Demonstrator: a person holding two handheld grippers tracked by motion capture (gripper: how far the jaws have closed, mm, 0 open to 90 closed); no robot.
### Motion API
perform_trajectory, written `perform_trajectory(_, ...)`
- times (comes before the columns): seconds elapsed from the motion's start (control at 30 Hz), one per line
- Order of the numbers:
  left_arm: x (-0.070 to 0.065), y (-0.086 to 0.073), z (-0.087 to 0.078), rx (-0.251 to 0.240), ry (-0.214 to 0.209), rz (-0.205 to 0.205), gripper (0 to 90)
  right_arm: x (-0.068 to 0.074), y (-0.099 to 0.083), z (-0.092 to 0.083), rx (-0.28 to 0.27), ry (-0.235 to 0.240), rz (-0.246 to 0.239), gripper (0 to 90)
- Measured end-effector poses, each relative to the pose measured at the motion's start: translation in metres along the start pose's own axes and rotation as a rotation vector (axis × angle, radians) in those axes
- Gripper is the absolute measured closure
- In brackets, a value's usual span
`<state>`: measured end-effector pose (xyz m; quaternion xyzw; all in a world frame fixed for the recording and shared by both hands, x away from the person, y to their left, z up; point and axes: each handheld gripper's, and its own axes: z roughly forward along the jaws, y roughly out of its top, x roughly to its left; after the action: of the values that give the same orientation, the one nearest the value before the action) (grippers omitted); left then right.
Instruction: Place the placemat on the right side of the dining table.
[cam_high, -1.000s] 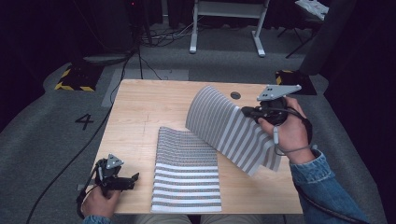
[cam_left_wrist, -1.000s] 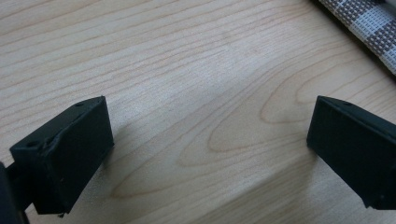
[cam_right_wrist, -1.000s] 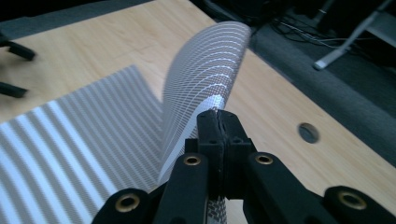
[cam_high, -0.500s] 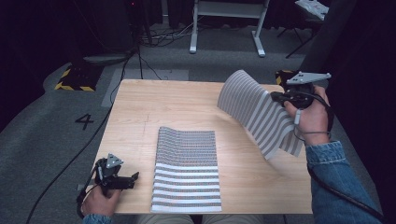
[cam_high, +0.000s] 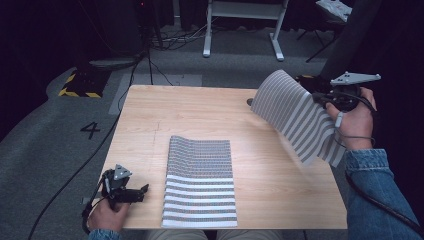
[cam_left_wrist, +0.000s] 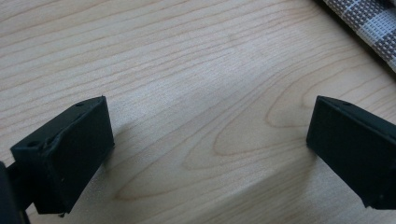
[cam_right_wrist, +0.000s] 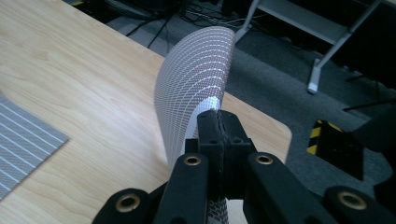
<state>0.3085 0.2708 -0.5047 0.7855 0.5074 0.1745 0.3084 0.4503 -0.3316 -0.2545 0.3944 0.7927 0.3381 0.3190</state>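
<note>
Table (cam_high: 280, 175): lying centre frame, bearing one striped mat (cam_high: 200, 185).
Right gripper (cam_high: 320, 97): clamping second mat (cam_high: 300, 115), right.
Left gripper (cam_high: 142, 190): jaws gaping, lower left.

We're seeing a pale wood-grain worktop (cam_high: 280, 175) with a smooth matt finish, plus coarse woven striped mats (cam_high: 200, 185) and matt black hand-held gripper (cam_left_wrist: 210, 154) jaws.
</note>
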Motion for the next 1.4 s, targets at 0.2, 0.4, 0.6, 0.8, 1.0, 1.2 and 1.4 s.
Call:
perform_trajectory(0.2,0.000,0.000,0.000,0.001,0.002,0.000,0.7,-0.009,-0.006,-0.007,0.003,-0.065,-0.026,89.5)
perform_trajectory(0.4,0.000,0.000,0.000,0.000,0.001,0.000,0.7,-0.003,-0.016,-0.002,0.047,-0.152,-0.124,89.5)
perform_trajectory(0.6,0.000,0.000,0.000,0.001,0.001,0.000,0.7,0.022,-0.042,0.018,0.057,-0.081,-0.159,89.4)
perform_trajectory(0.8,0.000,0.000,0.000,0.000,-0.001,0.000,0.7,0.051,-0.061,0.033,0.066,0.054,-0.159,89.1)
perform_trajectory(1.0,0.000,0.000,0.000,0.000,-0.001,-0.001,0.7,0.070,-0.085,0.053,0.103,0.157,-0.173,88.4)
perform_trajectory(1.2,0.000,0.000,0.000,0.000,0.000,-0.001,0.7,0.076,-0.105,0.066,0.140,0.197,-0.149,88.0)
perform_trajectory(1.4,0.000,0.000,0.000,0.001,0.000,-0.001,0.7,0.085,-0.125,0.076,0.183,0.281,-0.106,64.9)
